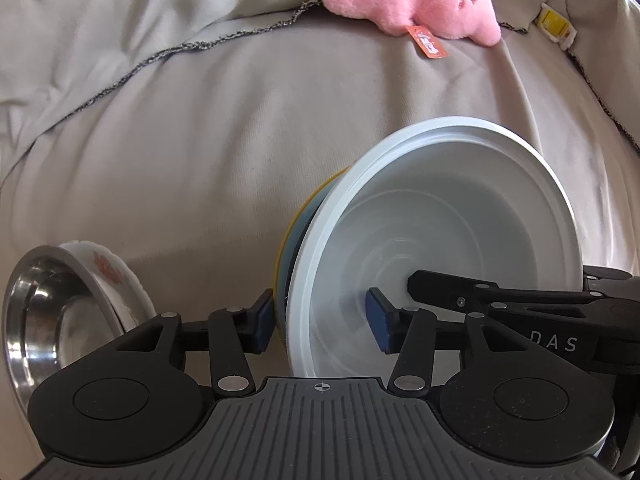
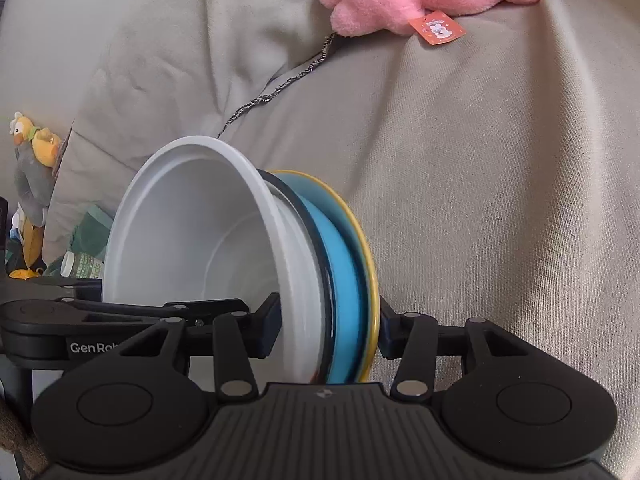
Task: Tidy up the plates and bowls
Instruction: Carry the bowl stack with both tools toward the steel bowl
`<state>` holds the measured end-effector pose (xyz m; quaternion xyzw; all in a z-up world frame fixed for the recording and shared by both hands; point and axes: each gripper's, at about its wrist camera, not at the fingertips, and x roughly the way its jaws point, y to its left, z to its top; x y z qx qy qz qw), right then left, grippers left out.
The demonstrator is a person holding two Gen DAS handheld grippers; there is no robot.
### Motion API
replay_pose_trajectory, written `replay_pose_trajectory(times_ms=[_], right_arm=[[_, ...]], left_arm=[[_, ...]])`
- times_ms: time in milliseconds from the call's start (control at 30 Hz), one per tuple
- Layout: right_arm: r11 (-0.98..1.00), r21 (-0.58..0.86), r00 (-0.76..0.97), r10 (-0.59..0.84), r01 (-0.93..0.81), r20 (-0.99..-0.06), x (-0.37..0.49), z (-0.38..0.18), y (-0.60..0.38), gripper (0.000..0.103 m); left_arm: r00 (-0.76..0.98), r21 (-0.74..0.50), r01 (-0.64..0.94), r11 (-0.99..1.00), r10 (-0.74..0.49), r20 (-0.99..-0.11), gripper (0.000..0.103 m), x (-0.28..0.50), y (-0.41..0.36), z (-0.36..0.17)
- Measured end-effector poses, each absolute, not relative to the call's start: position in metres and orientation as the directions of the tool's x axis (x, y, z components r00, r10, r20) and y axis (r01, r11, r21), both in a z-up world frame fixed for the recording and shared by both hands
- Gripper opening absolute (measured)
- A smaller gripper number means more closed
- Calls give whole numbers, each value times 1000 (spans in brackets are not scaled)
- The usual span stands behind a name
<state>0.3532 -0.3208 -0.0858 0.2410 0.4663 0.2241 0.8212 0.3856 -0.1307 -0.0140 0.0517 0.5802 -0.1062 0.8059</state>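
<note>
Both grippers pinch one tilted stack — white bowl (image 1: 432,240), blue and yellow plates. Left gripper (image 1: 320,320) and right gripper (image 2: 328,326) have fingers clamped across its rims, above the bed (image 1: 240,140).

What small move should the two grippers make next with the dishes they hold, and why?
Probably lower the stack flat onto the beige blanket. Both the left gripper and right gripper clamp one nested stack: white bowl, blue plate, yellow plate. It is tipped on edge, so it looks unstable.
</note>
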Motion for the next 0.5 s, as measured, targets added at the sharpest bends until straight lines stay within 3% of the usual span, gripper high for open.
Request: replay_pose_trajectory(times_ms=[100,500], right_arm=[[794,592,495,574,-142,-652,345,-78,-326,48],[751,656,440,613,-69,-656,352,-91,-326,48]], left_arm=[[318,-30,238,971,-107,-942,47,381,-130,-16],[244,-79,179,981,-122,-962,47,390,-127,-20]])
